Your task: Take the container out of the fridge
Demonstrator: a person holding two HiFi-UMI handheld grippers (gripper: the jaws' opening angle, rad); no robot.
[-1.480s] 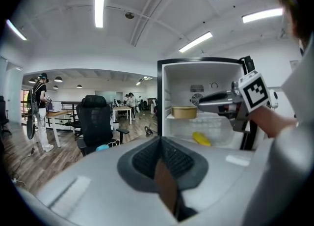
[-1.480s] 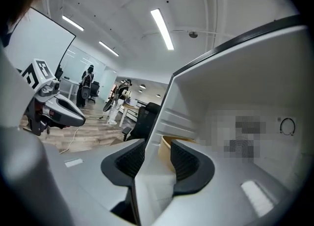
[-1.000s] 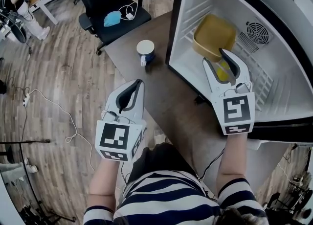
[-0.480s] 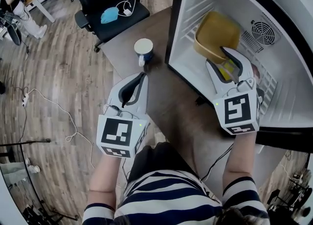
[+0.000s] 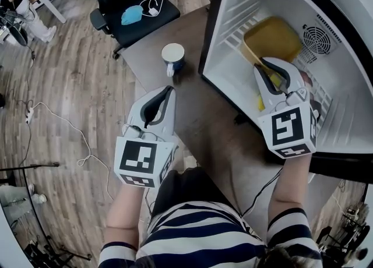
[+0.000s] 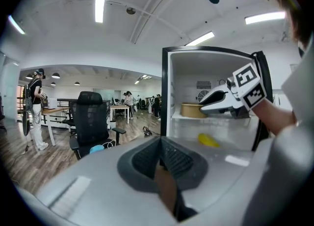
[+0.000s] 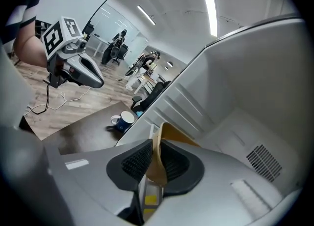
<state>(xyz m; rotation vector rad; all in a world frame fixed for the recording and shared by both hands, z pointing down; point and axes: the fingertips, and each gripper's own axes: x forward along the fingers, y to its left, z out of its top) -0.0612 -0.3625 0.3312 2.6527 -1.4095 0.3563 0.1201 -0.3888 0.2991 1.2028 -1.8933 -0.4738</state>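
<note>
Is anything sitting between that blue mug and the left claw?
No. In the head view, only bare brown tabletop separates the mug from the left gripper.

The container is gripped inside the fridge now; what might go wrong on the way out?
The right gripper, whose jaws have just been closing, pinches only one thin wall of the tan container; it may tilt or slip when lifted out.
The container could catch on the fridge frame coming out.
The blue mug stands on the table near the fridge opening and might get knocked.
</note>
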